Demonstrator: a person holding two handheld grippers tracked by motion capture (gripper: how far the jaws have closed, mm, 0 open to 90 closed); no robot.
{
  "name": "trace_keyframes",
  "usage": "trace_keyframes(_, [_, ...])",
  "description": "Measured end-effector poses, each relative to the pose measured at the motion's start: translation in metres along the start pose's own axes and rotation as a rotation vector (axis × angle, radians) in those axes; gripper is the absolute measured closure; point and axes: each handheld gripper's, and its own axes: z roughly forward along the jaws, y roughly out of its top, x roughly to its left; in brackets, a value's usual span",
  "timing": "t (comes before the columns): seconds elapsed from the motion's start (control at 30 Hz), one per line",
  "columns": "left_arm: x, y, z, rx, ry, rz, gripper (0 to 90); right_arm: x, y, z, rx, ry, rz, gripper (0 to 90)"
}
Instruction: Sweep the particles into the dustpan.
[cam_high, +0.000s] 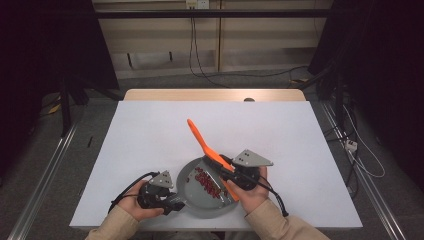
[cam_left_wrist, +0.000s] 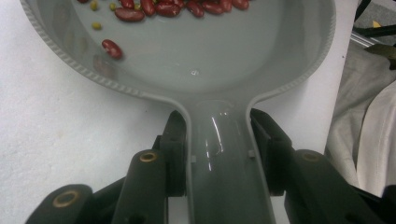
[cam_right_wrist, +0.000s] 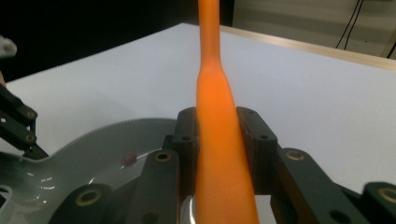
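A grey pan (cam_high: 187, 175) sits at the table's near edge with red beans (cam_high: 207, 182) heaped in its middle. My left gripper (cam_high: 173, 202) is shut on the pan's handle (cam_left_wrist: 218, 163), one jaw on each side. In the left gripper view the bowl of the pan (cam_left_wrist: 210, 60) holds red beans (cam_left_wrist: 129, 14) and a few small yellow ones at the far side. My right gripper (cam_high: 226, 173) is shut on an orange spatula (cam_high: 200, 139), which slants up and away to the left above the pan's right side. The spatula (cam_right_wrist: 214, 107) rises between the jaws.
The white table (cam_high: 150, 130) stretches bare beyond and to both sides of the pan. Its near edge lies just below my hands. A light sleeve (cam_left_wrist: 369, 140) is close on the right of the pan handle. Dark stands and cables surround the table.
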Motion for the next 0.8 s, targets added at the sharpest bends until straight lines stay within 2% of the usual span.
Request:
trace_keyframes(0.2, [0.000, 0.000, -0.001, 0.005, -0.002, 0.007, 62.5, -0.025, 0.002, -0.012, -0.013, -0.046, 0.015, 71.4])
trace_keyframes(0.33, [0.001, 0.000, -0.002, 0.013, -0.003, 0.018, 62.5, -0.042, -0.003, -0.020, 0.006, -0.091, 0.013, 71.3])
trace_keyframes(0.43, [0.000, 0.000, -0.002, 0.011, -0.002, 0.023, 62.5, -0.052, -0.008, -0.027, 0.016, -0.116, 0.030, 71.3])
trace_keyframes(0.63, [0.000, 0.000, -0.002, 0.017, -0.030, 0.047, 62.4, -0.057, -0.019, -0.039, 0.034, -0.145, 0.017, 71.3])
trace_keyframes(0.67, [-0.002, 0.000, -0.003, 0.023, -0.018, 0.051, 62.4, -0.056, -0.020, -0.041, 0.036, -0.152, 0.013, 71.3])
trace_keyframes(0.77, [-0.002, -0.001, -0.002, 0.020, -0.032, 0.058, 62.4, -0.052, -0.025, -0.043, 0.046, -0.168, 0.004, 71.3])
trace_keyframes(0.8, [-0.003, 0.000, -0.003, 0.029, -0.016, 0.062, 62.4, -0.050, -0.027, -0.043, 0.050, -0.173, -0.004, 71.3])
